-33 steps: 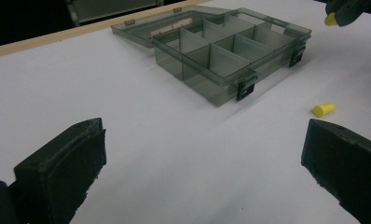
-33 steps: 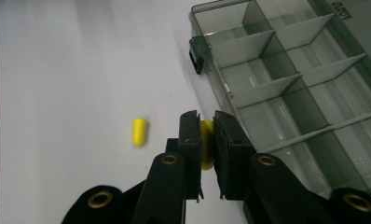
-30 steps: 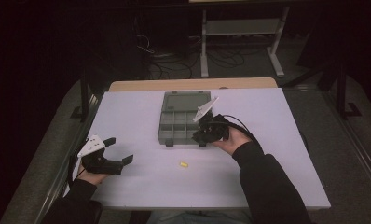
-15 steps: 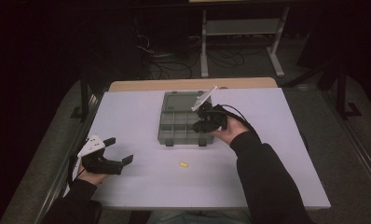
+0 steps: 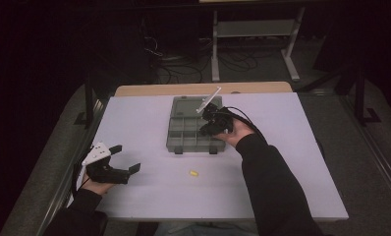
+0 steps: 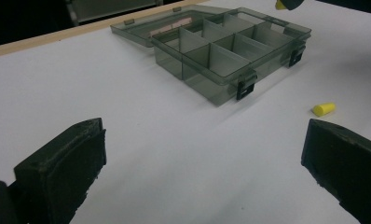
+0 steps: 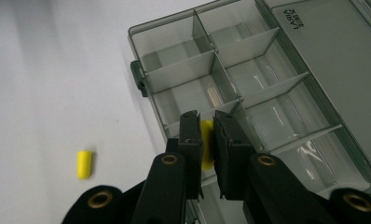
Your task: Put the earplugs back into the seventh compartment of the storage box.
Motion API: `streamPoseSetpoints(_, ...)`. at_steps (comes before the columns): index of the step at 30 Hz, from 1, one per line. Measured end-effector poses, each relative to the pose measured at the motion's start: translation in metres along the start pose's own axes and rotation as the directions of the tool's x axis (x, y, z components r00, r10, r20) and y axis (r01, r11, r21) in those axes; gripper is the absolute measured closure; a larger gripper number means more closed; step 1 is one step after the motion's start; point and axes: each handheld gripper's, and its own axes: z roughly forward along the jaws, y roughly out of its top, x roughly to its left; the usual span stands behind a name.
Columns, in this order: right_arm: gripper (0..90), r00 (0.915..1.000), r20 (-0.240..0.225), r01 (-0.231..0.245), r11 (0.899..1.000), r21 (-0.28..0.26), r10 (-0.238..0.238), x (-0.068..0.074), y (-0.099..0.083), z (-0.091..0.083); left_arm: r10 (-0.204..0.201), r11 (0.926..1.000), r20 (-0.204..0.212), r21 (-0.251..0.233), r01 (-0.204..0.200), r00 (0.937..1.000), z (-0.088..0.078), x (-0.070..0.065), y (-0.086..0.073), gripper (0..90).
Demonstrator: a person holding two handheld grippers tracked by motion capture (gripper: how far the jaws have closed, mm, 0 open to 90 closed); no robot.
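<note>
Yellow earplug (image 7: pixel 207 144), probably foam, pinched between jaws above open grey compartment box (image 7: pixel 267 116)

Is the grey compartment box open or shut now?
Open: the box has its lid lying flat behind it, and the compartments show bare from above.

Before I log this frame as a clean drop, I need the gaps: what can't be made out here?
- Yellow earplug in the right gripper, right gripper view: its jaws cover most of it, so its length stays hidden.
- Organizer box, high view: the hand hides its right compartments, so which one lies below the plug is unclear.
- Loose earplug, high view: too small to tell its shape.
- Left gripper, left gripper view: jaws cut off by the edge.
</note>
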Motion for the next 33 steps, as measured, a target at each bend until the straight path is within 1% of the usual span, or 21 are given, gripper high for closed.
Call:
streamPoseSetpoints(9, 80.6, 0.9996, -0.007, -0.029, 0.999, 0.019, 0.029, -0.01, -0.002, 0.015, 0.001, 1.0, 0.002, 0.001, -0.001, 1.0, 0.0, 0.0, 0.0, 0.0)
streamPoseSetpoints(11, 80.6, 0.9994, -0.01, -0.031, 0.999, 0.034, 0.032, -0.012, -0.003, 0.019, 0.0, 1.0, 0.003, 0.002, 0.0, 1.0, 0.001, 0.0, 0.0, 0.0)
streamPoseSetpoints(15, 80.5, 0.9991, -0.022, -0.034, 0.998, 0.047, 0.035, -0.014, -0.003, 0.028, 0.0, 1.0, 0.004, 0.002, 0.0, 1.0, 0.001, 0.0, 0.0, 0.0)
streamPoseSetpoints(20, 80.2, 0.9982, -0.03, -0.049, 0.996, 0.072, 0.051, -0.017, -0.005, 0.038, 0.004, 1.0, 0.006, 0.004, -0.004, 1.0, 0.001, 0.0, 0.0, 0.0)
streamPoseSetpoints(28, 79.8, 0.9983, -0.031, -0.047, 0.995, 0.093, 0.05, -0.018, -0.006, 0.046, 0.005, 1.0, 0.006, 0.005, -0.005, 1.0, 0.001, 0.0, 0.0, 0.0)
streamPoseSetpoints(33, 76.1, 0.9979, -0.036, -0.049, 0.994, 0.095, 0.053, -0.017, -0.007, 0.048, 0.007, 1.0, 0.005, 0.007, -0.007, 1.0, 0.001, 0.0, 0.0, 0.0)
